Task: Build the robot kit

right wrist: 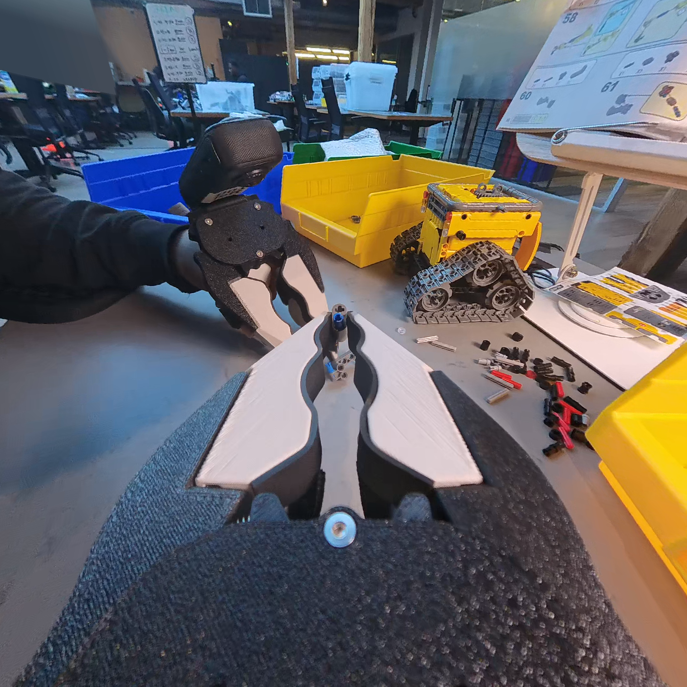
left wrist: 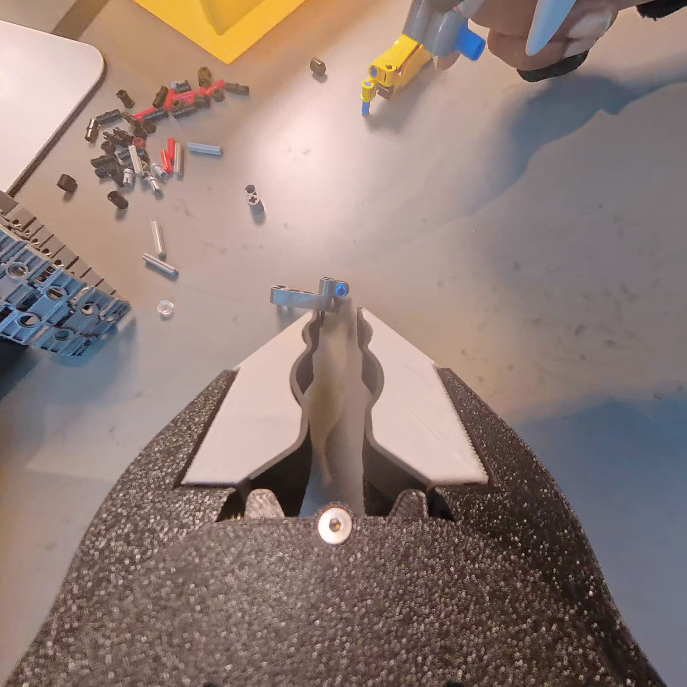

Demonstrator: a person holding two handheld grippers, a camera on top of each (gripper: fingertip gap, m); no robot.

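Right gripper: grey-white fingers nearly together, clamped at the tips on a small grey-and-yellow brick sub-assembly with a blue pin, held above the grey tabletop; the left wrist view shows the same piece at top right. A small grey connector cluster shows in the gap between the right fingers; can't tell whether it hangs from the held piece or lies on the table, view too blurred. Left gripper: fingers apart with a narrow gap, nothing clamped, tips low over the table, just short of a grey L-shaped beam with a blue pin in its end. Past that, a clear round stud, two grey axle rods, and a scattered pile of black, red and grey pins. Further out: yellow tracked brick vehicle with grey treads, open yellow plastic bin, blue bin behind the left gripper, instruction booklet on a stand at far right.
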